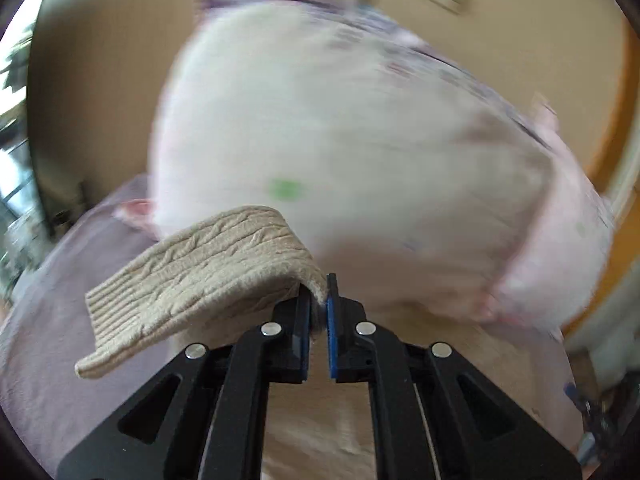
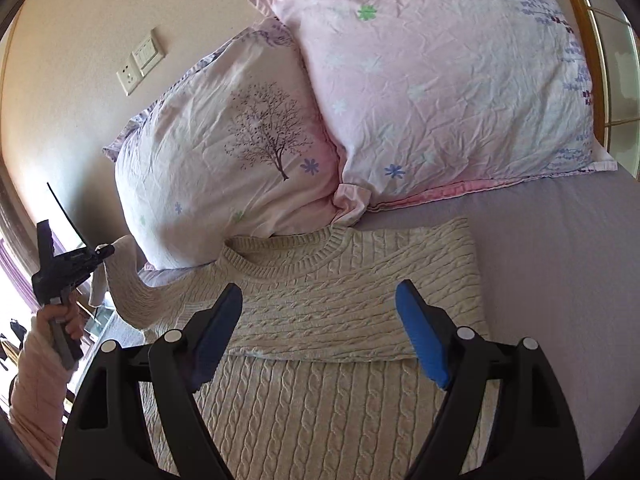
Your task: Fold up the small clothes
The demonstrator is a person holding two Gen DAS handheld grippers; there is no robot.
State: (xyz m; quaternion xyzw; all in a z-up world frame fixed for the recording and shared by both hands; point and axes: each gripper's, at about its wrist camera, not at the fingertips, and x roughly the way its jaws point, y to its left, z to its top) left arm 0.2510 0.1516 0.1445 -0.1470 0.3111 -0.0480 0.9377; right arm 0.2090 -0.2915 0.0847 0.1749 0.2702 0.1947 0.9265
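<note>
A cream cable-knit sweater [image 2: 320, 312] lies flat on the bed below the pillows, its right sleeve folded across the chest. My left gripper [image 1: 319, 300] is shut on the cuff of the sweater's left sleeve [image 1: 192, 276] and holds it lifted off the bed. In the right wrist view the left gripper [image 2: 100, 252] is at the far left, with the sleeve [image 2: 124, 288] hanging from it. My right gripper [image 2: 320, 332] is open and empty, just above the sweater's body.
Two flowered pillows, one white [image 2: 224, 168] and one pink [image 2: 440, 80], lie against the beige wall at the head of the bed. The grey sheet [image 2: 560, 280] spreads to the right. Wall switches [image 2: 140, 62] sit upper left. The left wrist view is motion-blurred.
</note>
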